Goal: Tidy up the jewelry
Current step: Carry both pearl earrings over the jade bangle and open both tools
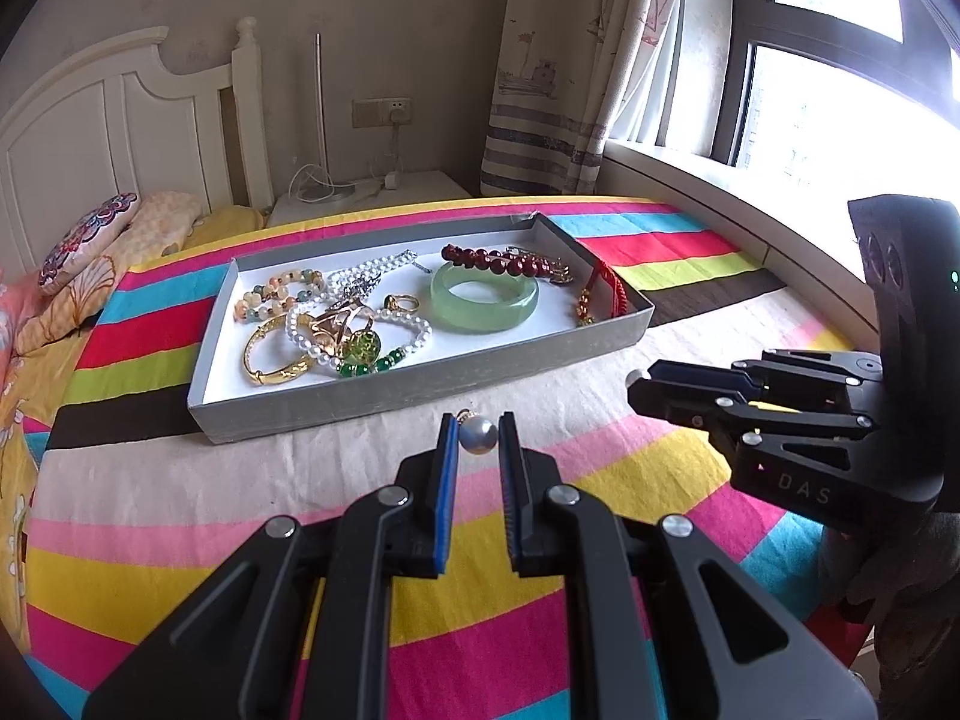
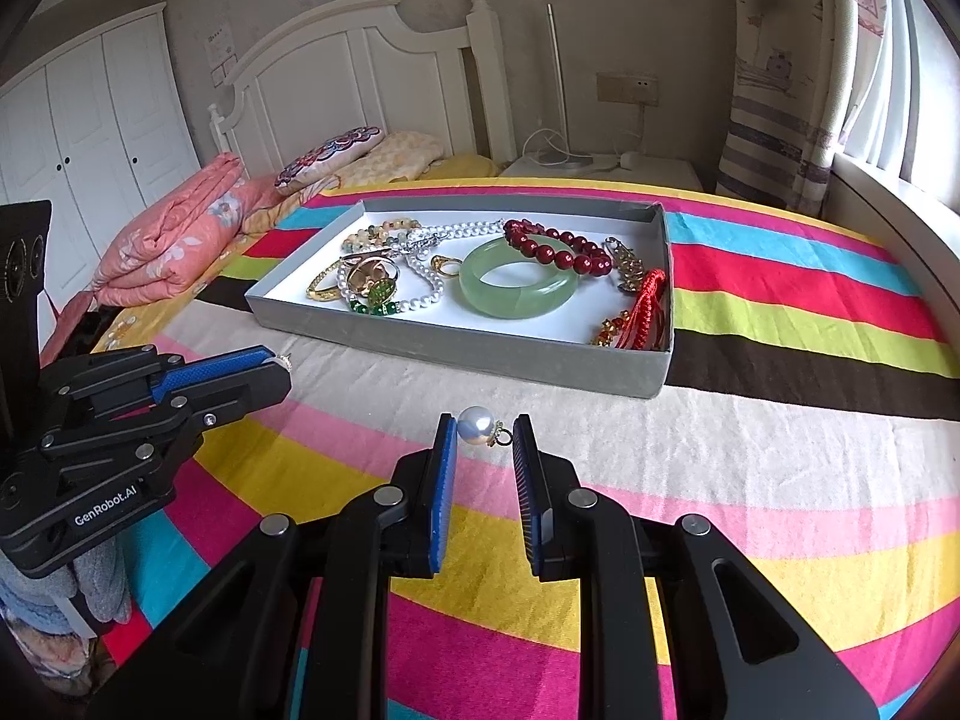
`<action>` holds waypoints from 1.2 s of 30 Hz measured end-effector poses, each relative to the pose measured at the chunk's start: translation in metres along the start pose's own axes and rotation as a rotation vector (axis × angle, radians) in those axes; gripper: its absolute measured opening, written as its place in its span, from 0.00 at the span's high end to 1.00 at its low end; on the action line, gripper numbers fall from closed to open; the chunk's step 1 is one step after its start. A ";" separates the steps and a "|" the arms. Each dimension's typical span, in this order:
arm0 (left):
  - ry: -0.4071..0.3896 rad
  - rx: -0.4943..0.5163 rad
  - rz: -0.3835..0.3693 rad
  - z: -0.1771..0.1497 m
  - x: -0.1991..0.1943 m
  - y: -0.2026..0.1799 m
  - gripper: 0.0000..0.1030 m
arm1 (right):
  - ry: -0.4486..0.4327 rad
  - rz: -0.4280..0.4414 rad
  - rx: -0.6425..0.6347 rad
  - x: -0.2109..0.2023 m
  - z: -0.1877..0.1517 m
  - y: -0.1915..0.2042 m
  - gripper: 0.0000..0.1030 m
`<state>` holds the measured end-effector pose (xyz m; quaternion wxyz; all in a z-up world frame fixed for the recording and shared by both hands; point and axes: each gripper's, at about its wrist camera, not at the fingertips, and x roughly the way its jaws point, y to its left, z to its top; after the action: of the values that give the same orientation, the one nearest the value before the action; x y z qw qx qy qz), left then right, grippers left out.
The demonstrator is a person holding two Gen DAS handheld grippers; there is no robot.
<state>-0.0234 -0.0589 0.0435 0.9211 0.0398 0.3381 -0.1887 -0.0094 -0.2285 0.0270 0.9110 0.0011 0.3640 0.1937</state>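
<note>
A grey shallow box [image 1: 384, 396] [image 2: 456, 348] lies on the striped bedspread and holds several pieces of jewelry, among them a green jade bangle [image 1: 483, 296] [image 2: 519, 277] and a dark red bead bracelet [image 1: 504, 261] [image 2: 558, 249]. My left gripper [image 1: 477, 438] is shut on a pearl earring [image 1: 478, 434] just in front of the box. My right gripper [image 2: 483, 435] is shut on another pearl earring [image 2: 477, 424] with a small gold loop. Each gripper shows in the other's view, the right one [image 1: 645, 378] and the left one [image 2: 282, 363].
Folded quilts and pillows [image 2: 180, 234] lie at the head of the bed by a white headboard [image 2: 360, 72]. A white nightstand [image 1: 372, 192] with cables stands behind the bed. A window sill [image 1: 750, 198] and curtain run along the right.
</note>
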 end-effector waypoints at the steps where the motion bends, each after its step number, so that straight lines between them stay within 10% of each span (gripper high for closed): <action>1: -0.003 -0.001 -0.002 0.002 0.000 0.000 0.87 | 0.000 0.003 0.001 0.000 0.000 0.000 0.80; 36: 0.090 -0.033 -0.205 0.120 0.102 0.035 0.87 | 0.027 0.000 -0.058 0.077 0.085 -0.019 0.80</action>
<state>0.1340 -0.0836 0.0690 0.8813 -0.0018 0.3847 -0.2745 0.1044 -0.2066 0.0361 0.9057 -0.0282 0.3706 0.2041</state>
